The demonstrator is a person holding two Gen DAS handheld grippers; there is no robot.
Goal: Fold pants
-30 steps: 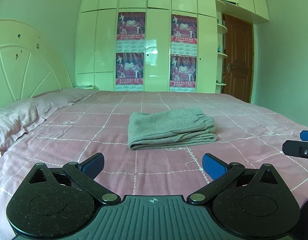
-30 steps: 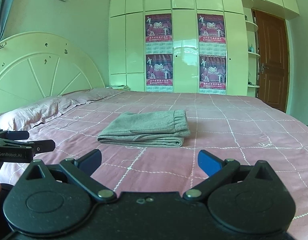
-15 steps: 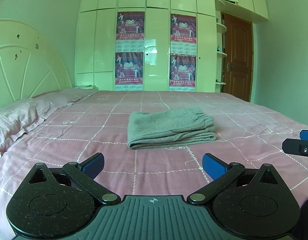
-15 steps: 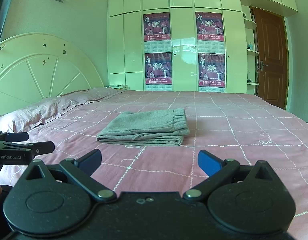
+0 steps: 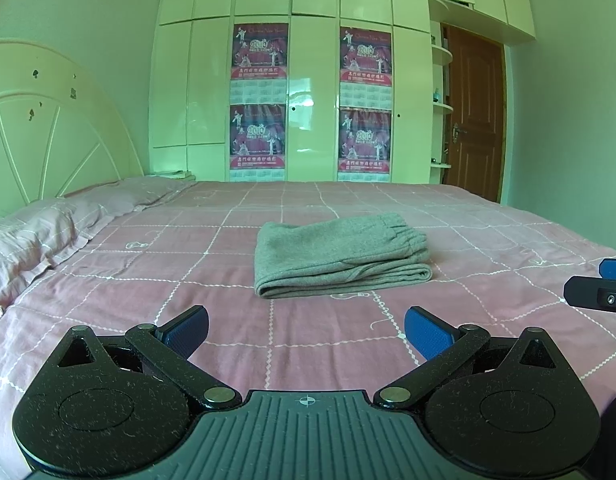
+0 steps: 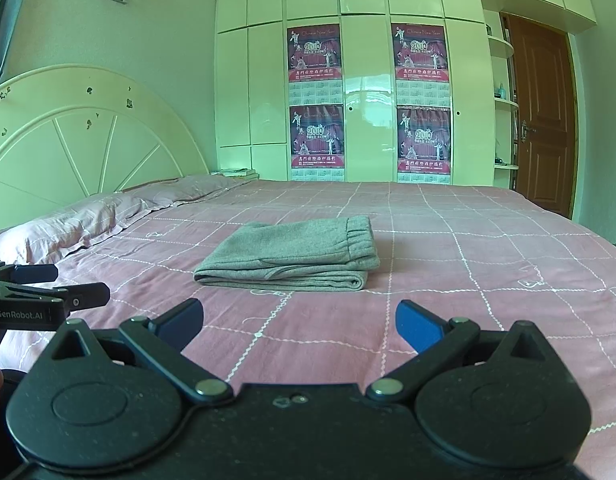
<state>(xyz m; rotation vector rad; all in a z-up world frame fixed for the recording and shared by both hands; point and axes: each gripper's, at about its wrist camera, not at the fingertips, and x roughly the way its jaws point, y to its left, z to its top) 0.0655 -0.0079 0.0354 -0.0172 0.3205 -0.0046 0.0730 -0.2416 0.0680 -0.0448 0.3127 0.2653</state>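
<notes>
Lower foreground of the left wrist view: the left hand-held gripper is seen released, blue pads spread wide, nothing held between them, poised over the bed. Lower foreground of the right wrist view: the right hand-held gripper is likewise seen released and empty, its pads wide apart. The left unit is also caught at the left edge of the right wrist view, lettered "GenRobot.AI"; a black tip and blue pad of the right unit are seen at the right edge of the left wrist view. Just beyond the pads, a pink bedspread with a white grid pattern is noted. At mid-frame the grey pants are found folded into a compact stack lying flat on the bedspread, the gathered elastic waistband on top toward the right, rounded fold edges facing the cameras; they are apart from both grippers. Pink pillows are noted at the left, against a cream arched headboard. Farther back, a cream wardrobe bearing four red posters is recorded, and a brown door at the far right.
</notes>
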